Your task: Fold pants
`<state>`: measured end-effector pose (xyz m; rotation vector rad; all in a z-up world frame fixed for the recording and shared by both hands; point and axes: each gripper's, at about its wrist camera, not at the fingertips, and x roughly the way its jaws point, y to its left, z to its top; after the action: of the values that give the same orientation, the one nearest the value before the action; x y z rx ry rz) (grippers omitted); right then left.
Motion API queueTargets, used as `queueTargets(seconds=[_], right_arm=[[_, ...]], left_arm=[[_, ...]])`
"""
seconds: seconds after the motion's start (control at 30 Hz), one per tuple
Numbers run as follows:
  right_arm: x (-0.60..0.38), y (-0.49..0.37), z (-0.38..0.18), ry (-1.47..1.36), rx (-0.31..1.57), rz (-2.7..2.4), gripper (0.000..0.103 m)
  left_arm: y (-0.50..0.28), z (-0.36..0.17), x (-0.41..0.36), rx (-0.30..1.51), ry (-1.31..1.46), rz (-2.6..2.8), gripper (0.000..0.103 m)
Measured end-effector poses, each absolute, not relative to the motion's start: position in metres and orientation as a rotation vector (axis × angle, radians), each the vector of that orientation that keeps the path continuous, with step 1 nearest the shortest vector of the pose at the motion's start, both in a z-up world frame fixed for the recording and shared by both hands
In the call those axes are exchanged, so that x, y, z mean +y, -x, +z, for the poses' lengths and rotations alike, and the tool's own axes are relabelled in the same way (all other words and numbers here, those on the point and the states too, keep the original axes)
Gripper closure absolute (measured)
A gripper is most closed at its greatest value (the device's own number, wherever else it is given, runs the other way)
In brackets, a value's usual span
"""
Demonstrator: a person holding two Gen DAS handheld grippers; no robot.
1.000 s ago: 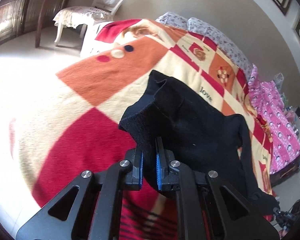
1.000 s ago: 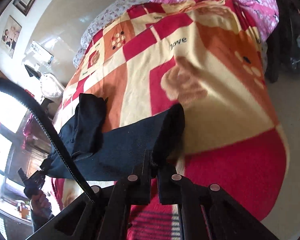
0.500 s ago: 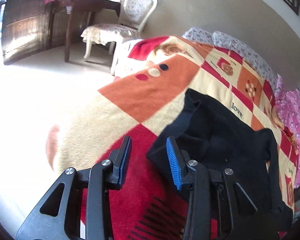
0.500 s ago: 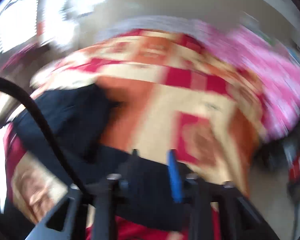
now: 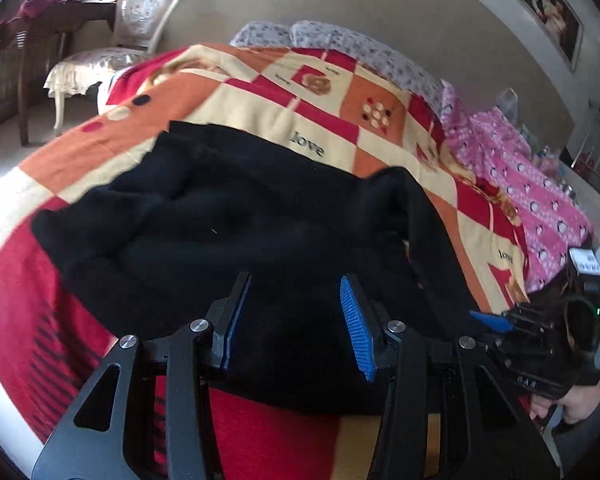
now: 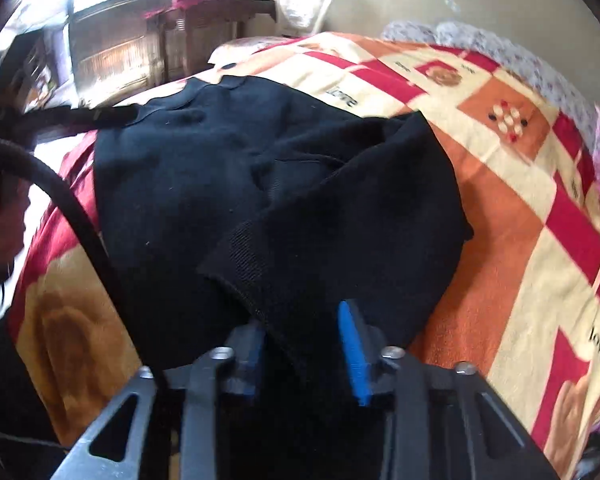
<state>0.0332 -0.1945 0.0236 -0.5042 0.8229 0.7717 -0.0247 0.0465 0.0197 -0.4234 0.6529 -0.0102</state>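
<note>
Black pants (image 5: 228,216), red-orange checked blanket (image 5: 316,128)

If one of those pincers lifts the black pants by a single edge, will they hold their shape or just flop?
Probably flop: the black pants lie rumpled in soft folds on the blanket. The top layer drapes over the one below, so a lifted edge would likely sag. The knit looks thick and fuzzy, so it should grip, not slip.

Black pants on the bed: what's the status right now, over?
Left gripper open, just let go. Right gripper closing, fingers astride a fold, not pinching. Pants folded on the blanket. Nothing in the way.
</note>
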Motion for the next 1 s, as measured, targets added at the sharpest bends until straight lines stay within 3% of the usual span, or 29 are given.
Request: queueTargets(seconds=[0.13, 0.4, 0.7, 0.87, 1.0], right_arm=[[-0.188, -0.035, 0.029, 0.517, 0.833, 0.708, 0.095], [-0.241, -0.082, 0.068, 0.335, 0.828, 0.517, 0.096], [-0.383, -0.188, 0.071, -0.241, 0.955, 0.301, 0.096], [-0.401, -0.207, 0.066, -0.431, 0.962, 0.329, 0.096], [-0.391, -0.195, 0.101, -0.443, 0.899, 0.414, 0.096]], left_arm=[[0.024, 0.01, 0.027, 0.686, 0.373, -0.007, 0.059], [0.023, 0.007, 0.028, 0.694, 0.369, 0.01, 0.058], [0.024, 0.004, 0.021, 0.701, 0.343, 0.023, 0.058], [0.024, 0.004, 0.022, 0.701, 0.343, 0.023, 0.057], [0.025, 0.004, 0.021, 0.7, 0.345, 0.023, 0.057]])
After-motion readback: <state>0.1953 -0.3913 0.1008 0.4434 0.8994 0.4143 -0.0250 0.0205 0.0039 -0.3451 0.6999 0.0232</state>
